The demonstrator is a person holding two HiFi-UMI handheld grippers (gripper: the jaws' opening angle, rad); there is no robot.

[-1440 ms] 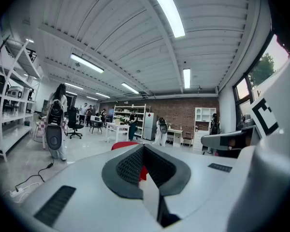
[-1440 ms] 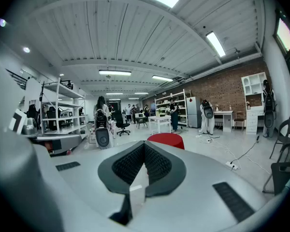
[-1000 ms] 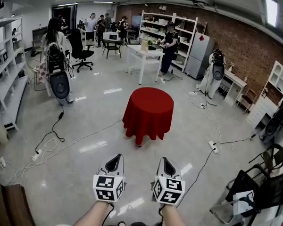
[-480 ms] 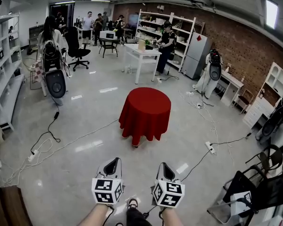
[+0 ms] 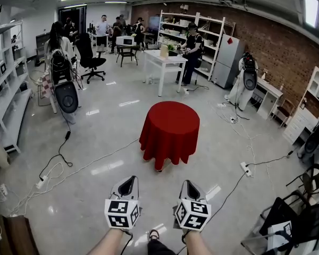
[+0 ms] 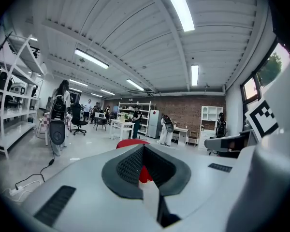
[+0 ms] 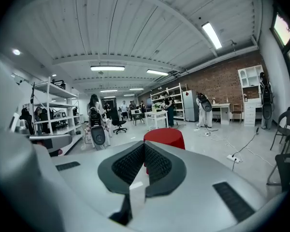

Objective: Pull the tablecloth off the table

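Note:
A round table draped to the floor in a red tablecloth (image 5: 169,132) stands in the middle of the room, some way ahead of me. My left gripper (image 5: 128,184) and right gripper (image 5: 189,187) are held side by side low in the head view, well short of the table, both shut and empty. The red tablecloth (image 6: 144,173) shows between the closed jaws in the left gripper view. It rises just above the jaws as a red tablecloth (image 7: 165,138) in the right gripper view.
Cables (image 5: 58,158) trail over the grey floor at left, and a power strip (image 5: 246,168) with its lead lies at right. A white table (image 5: 164,62) with people stands behind, shelving (image 5: 10,94) at left, black chairs (image 5: 303,211) at right.
The view has shifted slightly while I walk; the table stays about the same distance ahead. Both grippers remain shut and side by side.

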